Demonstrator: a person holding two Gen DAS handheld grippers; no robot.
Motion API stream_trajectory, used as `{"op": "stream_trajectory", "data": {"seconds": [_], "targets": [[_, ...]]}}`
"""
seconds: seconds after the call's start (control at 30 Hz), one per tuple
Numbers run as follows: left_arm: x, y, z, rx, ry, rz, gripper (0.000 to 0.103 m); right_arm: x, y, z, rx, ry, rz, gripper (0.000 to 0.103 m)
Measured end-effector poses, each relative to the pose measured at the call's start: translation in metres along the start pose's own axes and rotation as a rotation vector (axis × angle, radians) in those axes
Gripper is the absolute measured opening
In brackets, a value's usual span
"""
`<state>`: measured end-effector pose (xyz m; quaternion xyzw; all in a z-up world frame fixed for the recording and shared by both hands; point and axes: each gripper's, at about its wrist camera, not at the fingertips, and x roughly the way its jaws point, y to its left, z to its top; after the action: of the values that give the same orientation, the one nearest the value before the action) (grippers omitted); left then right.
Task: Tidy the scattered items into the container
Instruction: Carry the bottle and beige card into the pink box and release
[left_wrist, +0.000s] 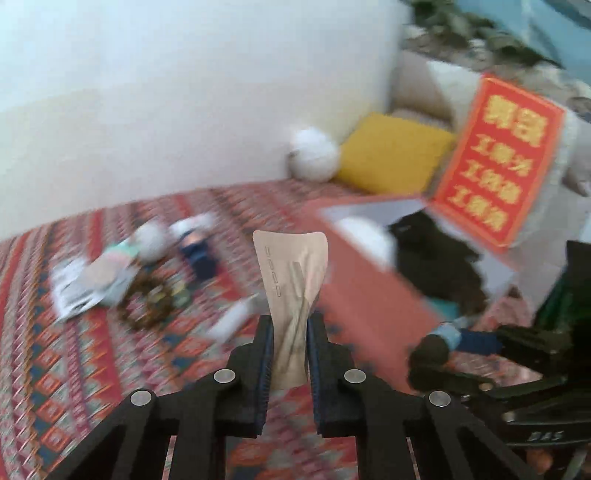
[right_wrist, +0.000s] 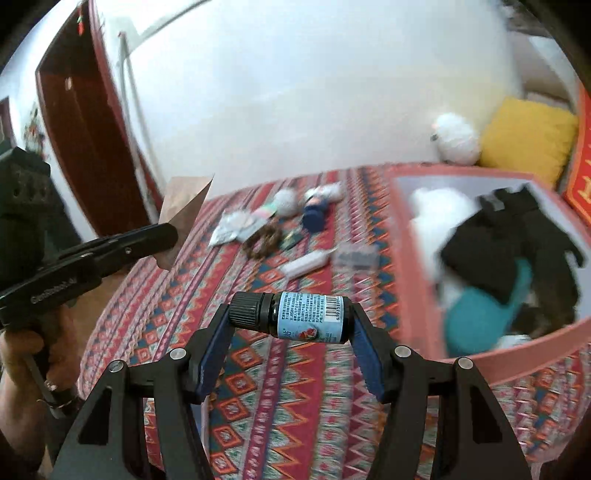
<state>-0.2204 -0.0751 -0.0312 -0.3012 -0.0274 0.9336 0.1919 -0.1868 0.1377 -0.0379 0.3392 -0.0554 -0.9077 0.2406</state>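
Note:
My left gripper (left_wrist: 290, 321) is shut on a tan paper sachet (left_wrist: 293, 273) that stands upright between its fingers, held above the patterned cloth. In the right wrist view the same left gripper (right_wrist: 162, 236) shows at the left with the sachet (right_wrist: 184, 214). My right gripper (right_wrist: 290, 314) is shut on a small dark bottle (right_wrist: 295, 314) with a blue label, held sideways by cap and base. The pink box (right_wrist: 417, 266) stands open to the right, with white, black and teal items inside. Scattered items (right_wrist: 273, 229) lie on the cloth farther back.
The box's red lid (left_wrist: 498, 158) with yellow characters stands open at the right. A yellow cushion (right_wrist: 524, 136) and a white plush (right_wrist: 456, 138) rest against the white wall. A dark red door (right_wrist: 85, 122) is at the left. A white tube (right_wrist: 306, 264) lies mid-cloth.

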Motion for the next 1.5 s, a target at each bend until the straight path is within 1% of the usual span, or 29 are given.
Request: {"op": "stream_trajectory", "data": {"seconds": [0.07, 0.17, 0.27, 0.4, 0.43, 0.5, 0.53, 0.57, 0.6, 0.63, 0.67, 0.73, 0.83, 0.97, 1.1, 1.23, 1.4, 1.5], "targets": [[0.007, -0.025, 0.015, 0.031, -0.011, -0.039, 0.012, -0.026, -0.021, 0.005, 0.028, -0.046, -0.038, 0.065], [0.028, -0.067, 0.039, 0.071, -0.005, -0.108, 0.012, -0.058, -0.055, 0.01, 0.071, -0.103, -0.112, 0.065], [0.055, -0.11, 0.058, 0.124, 0.008, -0.158, 0.012, -0.085, -0.098, 0.016, 0.125, -0.142, -0.194, 0.065], [0.096, -0.159, 0.076, 0.178, 0.048, -0.202, 0.013, -0.099, -0.152, 0.029, 0.176, -0.159, -0.275, 0.065], [0.106, -0.166, 0.079, 0.183, 0.058, -0.207, 0.015, -0.099, -0.163, 0.033, 0.187, -0.16, -0.285, 0.065], [0.13, -0.177, 0.087, 0.177, 0.09, -0.206, 0.03, -0.096, -0.182, 0.039, 0.194, -0.156, -0.289, 0.065], [0.14, -0.18, 0.09, 0.168, 0.104, -0.202, 0.045, -0.094, -0.189, 0.042, 0.199, -0.147, -0.299, 0.066], [0.145, -0.179, 0.092, 0.152, 0.106, -0.197, 0.059, -0.092, -0.197, 0.046, 0.203, -0.139, -0.308, 0.069], [0.149, -0.178, 0.094, 0.136, 0.107, -0.193, 0.065, -0.092, -0.202, 0.047, 0.216, -0.143, -0.324, 0.074], [0.153, -0.176, 0.095, 0.122, 0.105, -0.186, 0.075, -0.092, -0.207, 0.048, 0.229, -0.147, -0.34, 0.084], [0.152, -0.173, 0.096, 0.112, 0.095, -0.175, 0.079, -0.094, -0.21, 0.048, 0.234, -0.161, -0.34, 0.086], [0.148, -0.164, 0.096, 0.097, 0.085, -0.154, 0.08, -0.1, -0.216, 0.048, 0.243, -0.19, -0.338, 0.086], [0.137, -0.147, 0.093, 0.07, 0.077, -0.114, 0.08, -0.099, -0.219, 0.045, 0.256, -0.194, -0.328, 0.086], [0.118, -0.114, 0.08, 0.026, 0.074, -0.047, 0.082, -0.098, -0.205, 0.04, 0.247, -0.19, -0.294, 0.086], [0.095, -0.081, 0.057, 0.0, 0.083, 0.03, 0.082, -0.09, -0.167, 0.035, 0.208, -0.168, -0.244, 0.086], [0.07, -0.032, 0.029, -0.068, 0.099, 0.1, 0.082, -0.073, -0.119, 0.031, 0.151, -0.132, -0.19, 0.086], [0.035, 0.028, -0.003, -0.145, 0.102, 0.183, 0.082, -0.041, -0.061, 0.024, 0.068, -0.067, -0.133, 0.086], [0.014, 0.056, -0.019, -0.169, 0.095, 0.231, 0.082, -0.018, -0.028, 0.02, 0.029, -0.024, -0.096, 0.086]]}}
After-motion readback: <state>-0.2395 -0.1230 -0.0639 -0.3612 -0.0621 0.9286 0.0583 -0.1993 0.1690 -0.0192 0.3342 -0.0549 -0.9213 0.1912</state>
